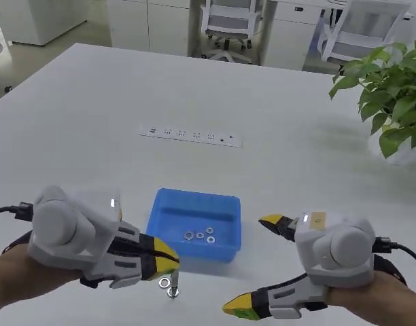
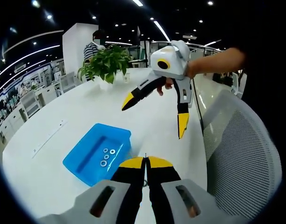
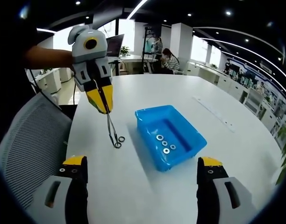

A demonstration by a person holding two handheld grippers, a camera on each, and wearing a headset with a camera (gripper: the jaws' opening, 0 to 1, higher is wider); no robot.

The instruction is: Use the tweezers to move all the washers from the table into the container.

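A power strip (image 1: pixel 191 136) lies on the white table (image 1: pixel 92 102) at 12 o'clock from the blue container (image 1: pixel 208 252), well apart from it. A potted plant (image 1: pixel 391 95) stands toward 2 o'clock at the table's right side. Office chairs (image 1: pixel 228 27) sit beyond the far edge, and a mesh chair back (image 2: pixel 241 149) is close beside you. Four washers (image 1: pixel 200 236) rest on the container's floor near its front wall. Two loose washers (image 1: pixel 168 286) lie on the table at 6 o'clock from the container, just beside that front wall, which stands between them and the inside.

Your left hand-held gripper (image 1: pixel 166 259) is clamped tight on the tweezers (image 3: pixel 111 128), its yellow tips pressed together at 7 o'clock from the container. The tweezers point down to the two loose washers, with their tips at one of them — whether they pinch it cannot be told. Your right hand-held gripper (image 1: pixel 254 263) hovers at 4 o'clock from the container, near its right side, with its jaws spread wide — nothing between them.
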